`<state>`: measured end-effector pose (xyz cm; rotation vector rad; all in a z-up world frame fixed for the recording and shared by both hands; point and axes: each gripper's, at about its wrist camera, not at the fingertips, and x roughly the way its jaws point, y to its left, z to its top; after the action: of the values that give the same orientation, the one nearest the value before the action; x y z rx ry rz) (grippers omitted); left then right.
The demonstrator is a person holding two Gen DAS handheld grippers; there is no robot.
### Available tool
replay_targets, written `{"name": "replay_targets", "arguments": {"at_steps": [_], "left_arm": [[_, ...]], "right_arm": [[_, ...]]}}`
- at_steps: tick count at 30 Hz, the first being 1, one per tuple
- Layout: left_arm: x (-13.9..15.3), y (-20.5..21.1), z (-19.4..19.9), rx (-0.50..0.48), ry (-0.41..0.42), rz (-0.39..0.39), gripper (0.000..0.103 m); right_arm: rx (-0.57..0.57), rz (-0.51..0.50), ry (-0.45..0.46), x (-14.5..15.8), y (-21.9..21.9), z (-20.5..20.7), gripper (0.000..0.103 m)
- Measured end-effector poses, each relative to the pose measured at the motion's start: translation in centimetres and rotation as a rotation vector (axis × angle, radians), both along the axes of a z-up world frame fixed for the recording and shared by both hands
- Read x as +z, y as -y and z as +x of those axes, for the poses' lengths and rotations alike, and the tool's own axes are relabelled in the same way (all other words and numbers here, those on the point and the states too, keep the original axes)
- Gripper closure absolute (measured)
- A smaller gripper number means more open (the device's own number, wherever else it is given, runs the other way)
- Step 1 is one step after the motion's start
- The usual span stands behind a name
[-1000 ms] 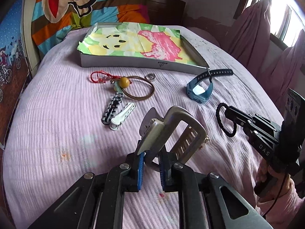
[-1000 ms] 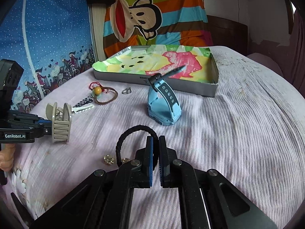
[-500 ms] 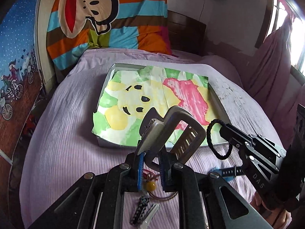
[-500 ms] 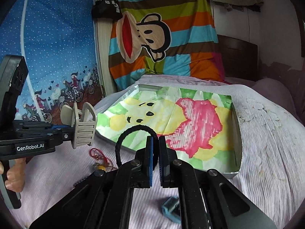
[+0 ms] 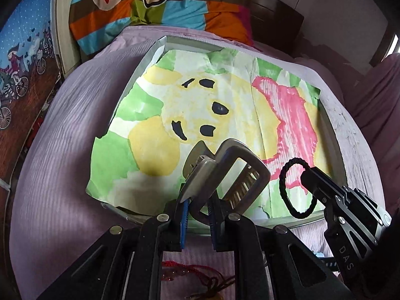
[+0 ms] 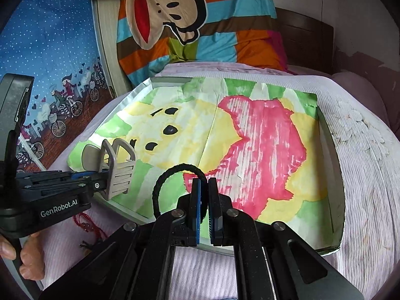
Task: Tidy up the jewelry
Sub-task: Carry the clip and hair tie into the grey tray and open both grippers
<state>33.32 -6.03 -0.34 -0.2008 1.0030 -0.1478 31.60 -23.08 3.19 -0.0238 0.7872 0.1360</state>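
Left gripper [image 5: 197, 215], fingers clamped on beige hair claw clip [image 5: 225, 175], held above near-left edge of tray [image 5: 336, 150] on the bed [image 5: 62, 130]. Right gripper [image 6: 205, 210], fingers nearly together pinching black hair tie [image 6: 160, 185], loop hanging over tray's front edge. Red cord [image 6: 85, 222] lies on bed, near tray.

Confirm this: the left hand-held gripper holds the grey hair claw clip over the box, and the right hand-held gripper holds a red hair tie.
Not quite: the hair tie in the right hand-held gripper is black, as the right wrist view shows. The left hand-held gripper does hold the grey hair claw clip over the box.
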Motion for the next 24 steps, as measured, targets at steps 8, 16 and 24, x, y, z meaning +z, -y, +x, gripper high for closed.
{"name": "replay_targets", "arguments": {"at_steps": [8,16,24], "left_arm": [[0.8,-0.9,-1.2,-0.001,0.049,-0.036,0.08],[3.5,-1.5,-4.3,-0.006,0.186,-0.053,0.049],[5.4,-3.0,-10.2,0.029,0.378,-0.068,0.012]], "right_arm": [[0.005,-0.007,-0.036,-0.7,0.0,0.6,0.097],[0.003,0.031,0.026,1.1,1.1,-1.1,0.09],[0.013,0.093,0.215,4.2,1.9,-7.1,0.052]]}}
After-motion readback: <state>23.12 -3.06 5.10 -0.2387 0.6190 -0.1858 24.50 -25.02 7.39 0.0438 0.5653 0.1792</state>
